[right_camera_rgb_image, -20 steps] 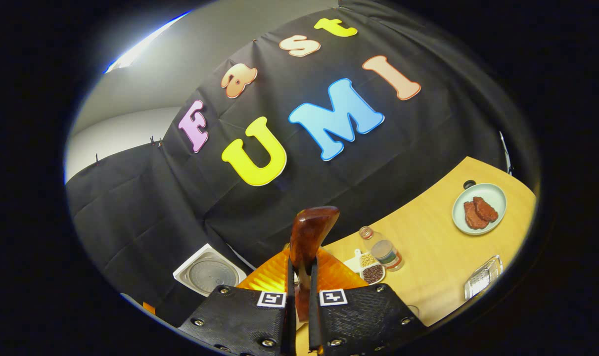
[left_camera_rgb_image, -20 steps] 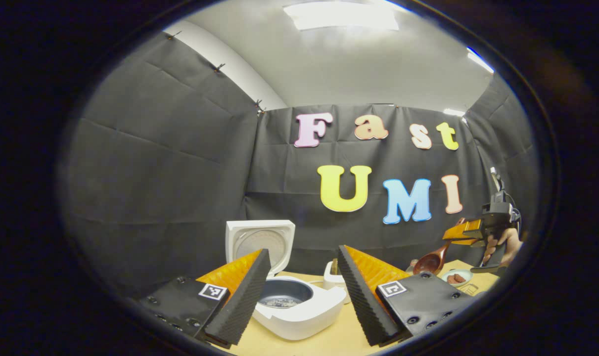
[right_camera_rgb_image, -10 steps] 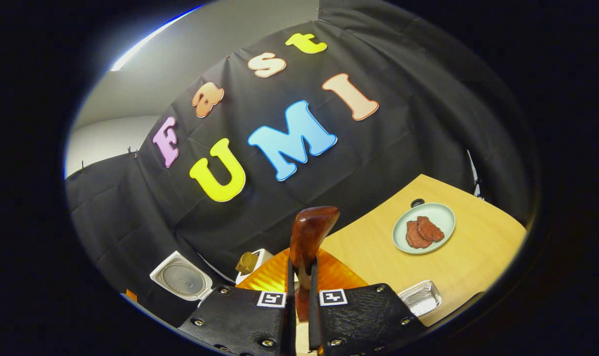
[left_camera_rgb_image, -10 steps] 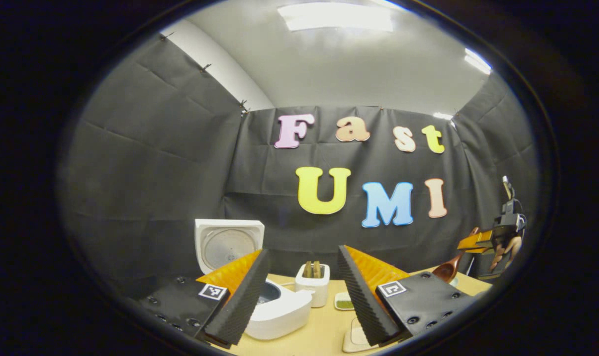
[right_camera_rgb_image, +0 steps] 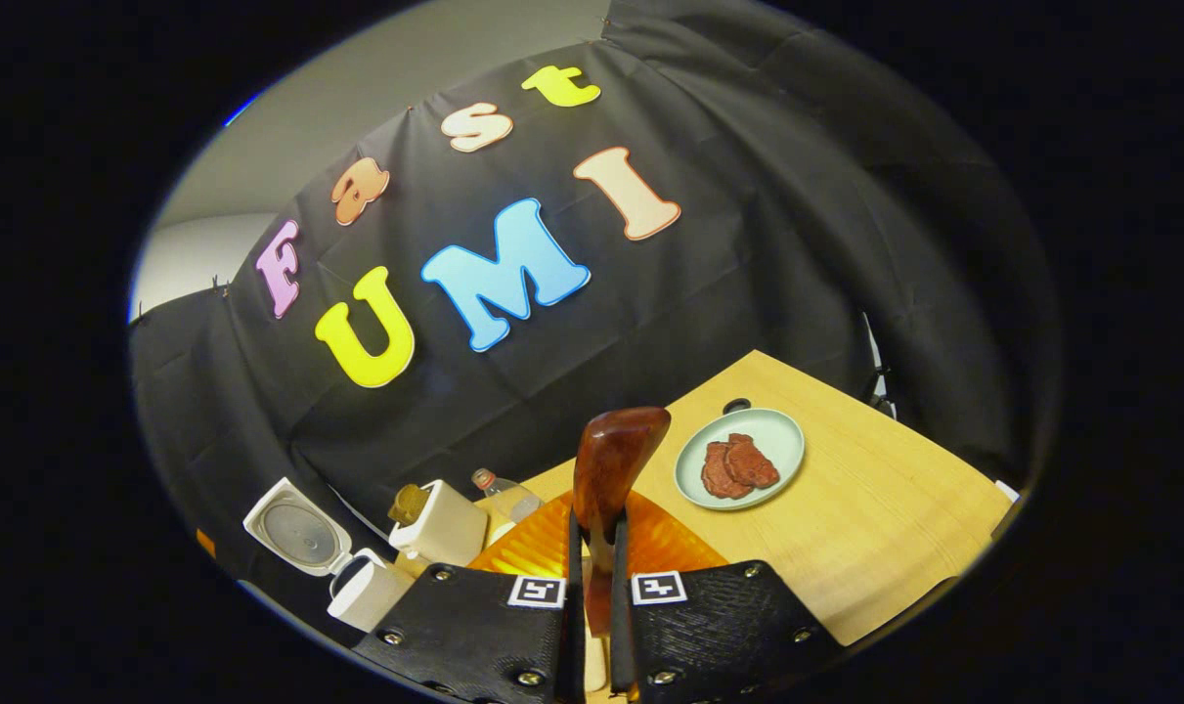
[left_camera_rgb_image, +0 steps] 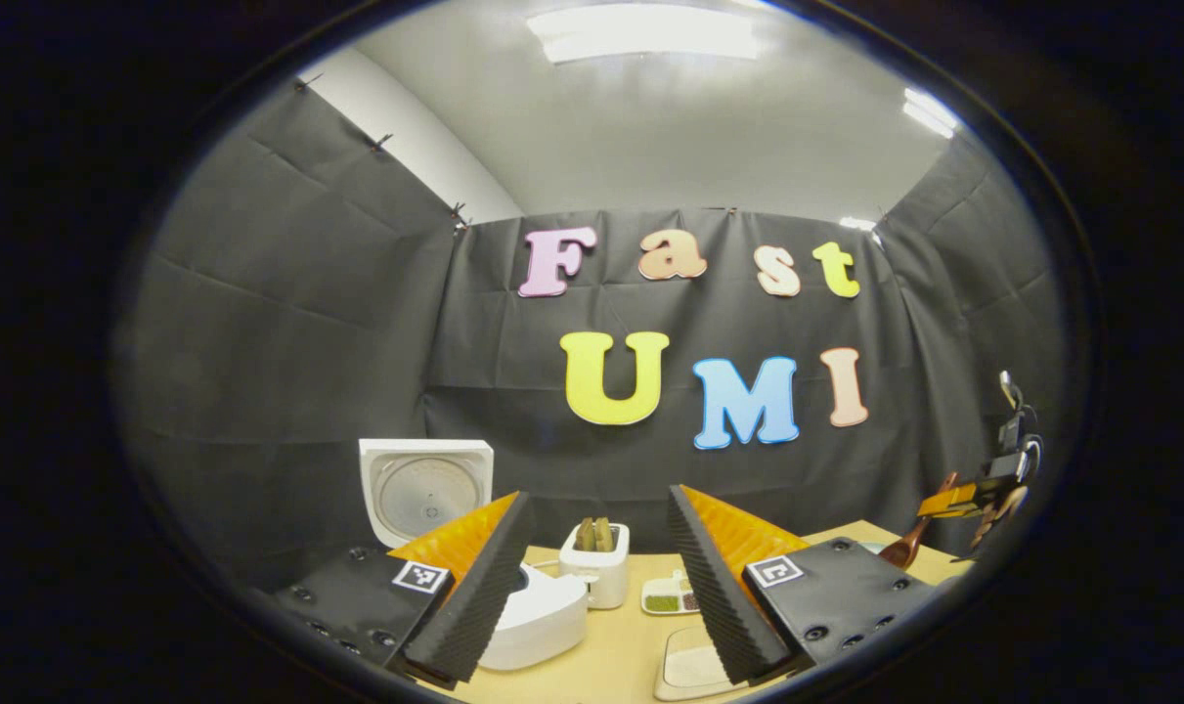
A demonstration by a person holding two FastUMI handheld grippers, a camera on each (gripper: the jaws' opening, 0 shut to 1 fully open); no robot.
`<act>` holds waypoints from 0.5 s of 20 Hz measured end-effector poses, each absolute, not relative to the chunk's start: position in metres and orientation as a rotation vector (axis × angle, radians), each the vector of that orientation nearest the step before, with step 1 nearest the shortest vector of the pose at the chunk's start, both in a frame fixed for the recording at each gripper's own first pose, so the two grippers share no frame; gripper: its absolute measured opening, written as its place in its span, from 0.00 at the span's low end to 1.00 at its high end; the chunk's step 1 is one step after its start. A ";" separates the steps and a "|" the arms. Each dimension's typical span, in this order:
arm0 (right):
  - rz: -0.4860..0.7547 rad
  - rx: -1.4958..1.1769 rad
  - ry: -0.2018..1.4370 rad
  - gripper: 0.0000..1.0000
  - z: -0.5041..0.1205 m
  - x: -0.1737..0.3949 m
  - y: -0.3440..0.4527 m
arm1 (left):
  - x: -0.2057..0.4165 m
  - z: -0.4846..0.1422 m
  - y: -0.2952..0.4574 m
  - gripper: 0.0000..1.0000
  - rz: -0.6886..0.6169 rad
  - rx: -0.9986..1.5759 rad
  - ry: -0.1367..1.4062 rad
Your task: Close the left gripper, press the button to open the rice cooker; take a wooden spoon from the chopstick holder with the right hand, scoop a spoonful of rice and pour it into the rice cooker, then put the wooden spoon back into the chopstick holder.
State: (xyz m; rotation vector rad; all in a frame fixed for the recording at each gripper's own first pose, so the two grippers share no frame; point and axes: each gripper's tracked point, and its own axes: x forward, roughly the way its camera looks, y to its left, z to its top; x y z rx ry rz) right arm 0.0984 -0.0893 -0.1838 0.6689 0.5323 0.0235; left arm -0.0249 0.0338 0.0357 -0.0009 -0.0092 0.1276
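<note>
One spoon [right_camera_rgb_image: 613,467], wooden, lower centre of the right gripper view: handle clamped between both fingers of the right hand-held gripper [right_camera_rgb_image: 592,577], bowl standing up above the fingertips. Same spoon [left_camera_rgb_image: 906,548] at the far right edge of the left gripper view, bowl hanging low over the bench [left_camera_rgb_image: 631,650], held by that right hand-held gripper [left_camera_rgb_image: 953,502] with a hand [left_camera_rgb_image: 994,510] behind it.

One rice cooker [left_camera_rgb_image: 538,616], white, lower left of centre in the left gripper view, on the bench; lid [left_camera_rgb_image: 425,489] raised upright behind the body. Partly hidden by the left finger. In the right gripper view the cooker [right_camera_rgb_image: 367,594] sits at the lower left, lid [right_camera_rgb_image: 293,526] open.

One chopstick holder [left_camera_rgb_image: 594,574], white, just right of the cooker, utensil tops showing above its rim. Also at lower left in the right gripper view [right_camera_rgb_image: 443,526].

One left hand-held gripper [left_camera_rgb_image: 592,587], bottom of the left gripper view: fingers well apart, holding nothing, above the bench.

One divided dish [left_camera_rgb_image: 672,596] of grains, right of the holder.

One pale tray [left_camera_rgb_image: 689,670], bottom centre, partly behind the right finger.

One plate [right_camera_rgb_image: 740,457] with two brown pieces, right of centre in the right gripper view, on the bench [right_camera_rgb_image: 875,528].

One bottle [right_camera_rgb_image: 506,494], just right of the holder.
</note>
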 end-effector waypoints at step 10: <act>0.004 0.504 0.621 0.10 -0.254 0.088 -0.086 | -0.034 0.036 0.028 0.95 0.152 0.071 0.018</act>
